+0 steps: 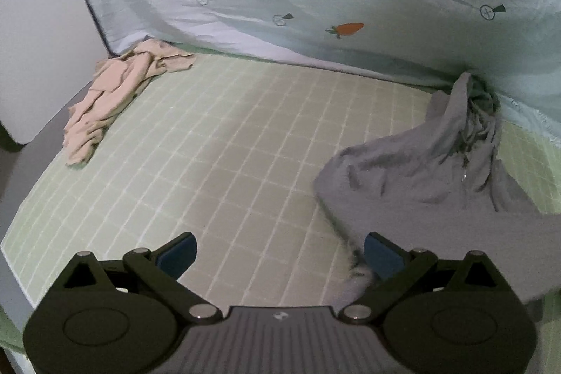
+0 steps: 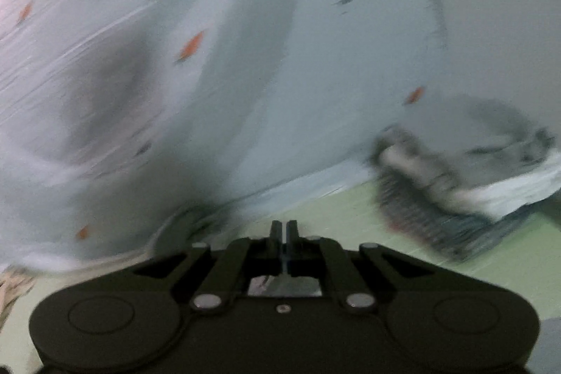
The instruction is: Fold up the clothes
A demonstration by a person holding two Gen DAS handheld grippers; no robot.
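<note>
left gripper (image 1: 278, 253) fingers wide beside the crumpled grey hoodie (image 1: 438, 177); right gripper (image 2: 284, 228) fingers pressed together, empty; a one-sided pull could bunch it.

The right wrist view is motion-blurred throughout. A pile of clothes (image 2: 466, 184) at its right edge is smeared and cut off; individual garments cannot be told apart. In the left wrist view, the grey hoodie (image 1: 438, 184) is cut off by the right edge.
</note>
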